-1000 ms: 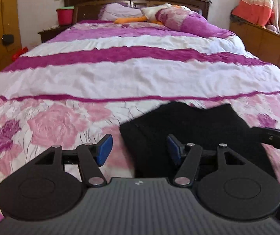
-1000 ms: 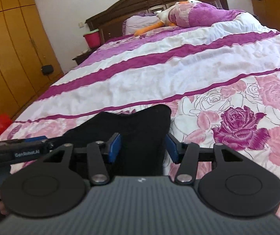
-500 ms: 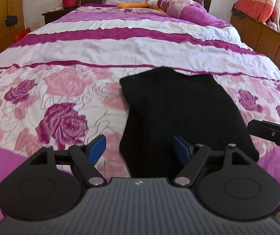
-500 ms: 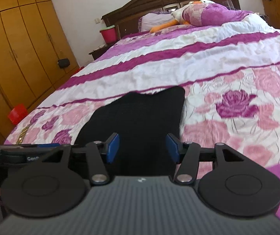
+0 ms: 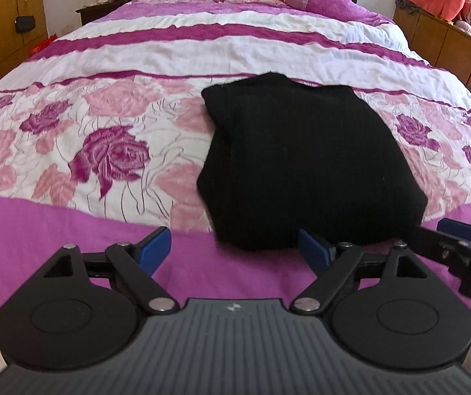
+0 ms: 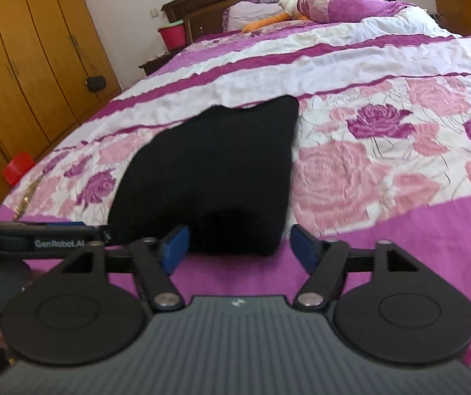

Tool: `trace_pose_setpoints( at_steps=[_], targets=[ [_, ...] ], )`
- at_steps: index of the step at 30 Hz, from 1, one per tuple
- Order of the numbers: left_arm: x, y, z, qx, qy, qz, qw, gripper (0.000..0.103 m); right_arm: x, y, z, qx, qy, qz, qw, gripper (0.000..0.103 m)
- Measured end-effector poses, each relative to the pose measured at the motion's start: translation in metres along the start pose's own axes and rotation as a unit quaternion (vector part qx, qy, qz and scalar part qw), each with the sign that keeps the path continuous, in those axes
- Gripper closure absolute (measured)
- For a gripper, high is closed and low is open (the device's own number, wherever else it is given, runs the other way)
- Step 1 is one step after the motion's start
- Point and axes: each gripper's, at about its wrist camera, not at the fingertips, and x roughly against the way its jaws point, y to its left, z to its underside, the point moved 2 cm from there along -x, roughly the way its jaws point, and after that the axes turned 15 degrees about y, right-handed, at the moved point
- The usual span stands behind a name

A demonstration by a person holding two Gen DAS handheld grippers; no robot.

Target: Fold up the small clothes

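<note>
Left tongs: jaws wide apart, having just been opening; nothing gripped. The near edge of the folded black garment lies just beyond them, close to the right blue pad but free of it.

Right tongs: jaws also spread, just opened further than half a second ago; the garment's near fold sits between and ahead of the pads, not pinched.

Against the earlier frames, both tongs have drawn back toward the foot of the bed. The garment, formerly under the fingertips, now lies released, flat on the floral quilt near the plain purple border.

Containers: a red bucket with a green rim stands on the nightstand beside the headboard; its contents are not visible.
</note>
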Motion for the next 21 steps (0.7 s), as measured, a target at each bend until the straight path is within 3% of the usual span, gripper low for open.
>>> trace_pose_setpoints(
  at_steps=[6, 12, 21],
  targets=[
    [-0.016, -0.003, 0.009, 0.01, 0.035, -0.016, 0.9992, 0.012, -0.008, 0.002, 0.014, -0.001, 0.021, 0.03, 0.999, 0.029],
    [-0.033, -0.007, 0.015, 0.003, 0.041, -0.031, 0.9987, 0.007, -0.027, -0.007, 0.022, -0.04, 0.06, 0.032, 0.997, 0.03],
    [-0.039, -0.011, 0.016, 0.0, 0.039, -0.035, 0.9986, 0.002, -0.038, -0.013, 0.026, -0.055, 0.064, 0.029, 0.996, 0.03]
  ],
)
